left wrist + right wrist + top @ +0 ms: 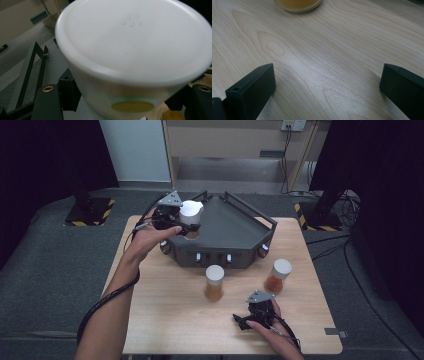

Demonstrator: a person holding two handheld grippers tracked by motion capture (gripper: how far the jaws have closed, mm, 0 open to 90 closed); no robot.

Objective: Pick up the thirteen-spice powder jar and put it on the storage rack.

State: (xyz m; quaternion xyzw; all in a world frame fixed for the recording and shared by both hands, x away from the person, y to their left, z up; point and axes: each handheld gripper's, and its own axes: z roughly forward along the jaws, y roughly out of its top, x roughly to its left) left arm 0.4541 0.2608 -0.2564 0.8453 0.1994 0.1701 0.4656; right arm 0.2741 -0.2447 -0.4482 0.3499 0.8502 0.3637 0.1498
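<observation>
A jar with a white cap and amber contents hangs over the left corner of a dark grey railed tray. My left gripper is shut on it from the left side. In the left gripper view the jar's white cap looms close between the black jaws of the left gripper, with the tray's rail behind. Near the table's front edge my right gripper rests low and open. In the right gripper view the right gripper has only bare wood between its jaws.
Two more white-capped amber jars stand upright on the wooden table in front of the tray, one in the middle and one to the right. The base of a jar shows ahead of the right gripper. Grey floor surrounds the table.
</observation>
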